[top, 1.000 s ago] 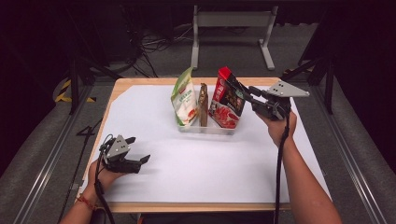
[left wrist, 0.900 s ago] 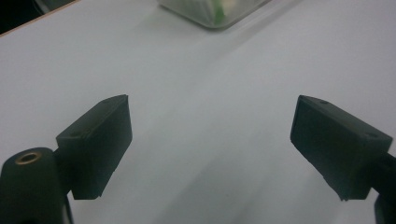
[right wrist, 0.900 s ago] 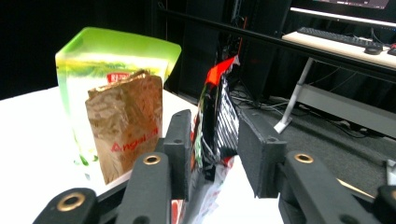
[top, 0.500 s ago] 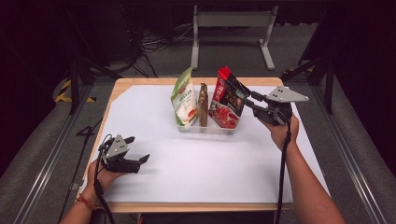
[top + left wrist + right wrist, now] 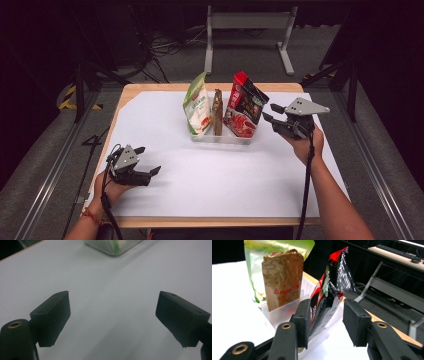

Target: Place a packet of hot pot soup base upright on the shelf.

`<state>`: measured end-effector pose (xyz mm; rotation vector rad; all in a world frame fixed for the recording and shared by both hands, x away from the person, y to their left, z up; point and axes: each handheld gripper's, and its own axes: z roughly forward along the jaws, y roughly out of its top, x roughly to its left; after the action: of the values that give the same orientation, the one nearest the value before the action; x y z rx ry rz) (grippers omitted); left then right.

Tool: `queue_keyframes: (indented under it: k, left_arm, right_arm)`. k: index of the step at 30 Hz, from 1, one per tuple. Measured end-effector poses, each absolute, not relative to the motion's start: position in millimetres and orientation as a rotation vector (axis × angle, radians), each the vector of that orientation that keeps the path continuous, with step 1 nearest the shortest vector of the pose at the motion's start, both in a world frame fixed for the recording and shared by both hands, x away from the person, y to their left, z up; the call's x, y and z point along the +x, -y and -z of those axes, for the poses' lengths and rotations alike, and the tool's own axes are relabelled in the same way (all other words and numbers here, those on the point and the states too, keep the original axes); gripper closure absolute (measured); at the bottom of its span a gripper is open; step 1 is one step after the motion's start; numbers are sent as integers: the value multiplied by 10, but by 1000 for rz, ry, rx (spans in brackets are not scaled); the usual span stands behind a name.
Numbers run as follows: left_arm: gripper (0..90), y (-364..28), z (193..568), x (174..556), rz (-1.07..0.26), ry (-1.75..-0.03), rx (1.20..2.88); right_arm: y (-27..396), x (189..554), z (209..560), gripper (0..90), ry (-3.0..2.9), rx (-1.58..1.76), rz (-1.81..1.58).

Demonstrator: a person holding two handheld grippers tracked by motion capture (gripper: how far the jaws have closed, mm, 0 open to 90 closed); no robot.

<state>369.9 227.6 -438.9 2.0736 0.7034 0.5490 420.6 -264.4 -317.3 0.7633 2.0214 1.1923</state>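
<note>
Green-white pouch (image 5: 196,104) and brown packet (image 5: 218,112) upright in bin.

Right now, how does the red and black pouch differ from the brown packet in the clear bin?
The red and black pouch is glossy, wide and leans toward the right gripper; the brown packet is matte, narrower and stands upright. The pouch sits at the right end of the clear bin, the packet in its middle. The pouch also rises higher than the packet. Both stand on edge inside the bin.
</note>
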Motion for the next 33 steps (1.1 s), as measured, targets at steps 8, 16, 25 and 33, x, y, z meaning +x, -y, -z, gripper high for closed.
queue_keyframes:
  k: [8, 16, 25, 33]
  left_arm:
    - [133, -2280, 4382, 3690, -553, -700, 2071]
    - [132, -2281, 4382, 3689, -555, -695, 2074]
    - [133, -2280, 4384, 3687, -553, -692, 2079]
    - [132, -2280, 4385, 3686, -552, -694, 2079]
  right_arm:
    - [2644, 4142, 3213, 539, -2051, 750, -1161]
    - [2656, 4075, 3253, 507, -2065, 737, -1115]
    - [2748, 4005, 3331, 473, -2079, 746, -1095]
    - [2793, 3934, 3375, 420, -2091, 743, -1101]
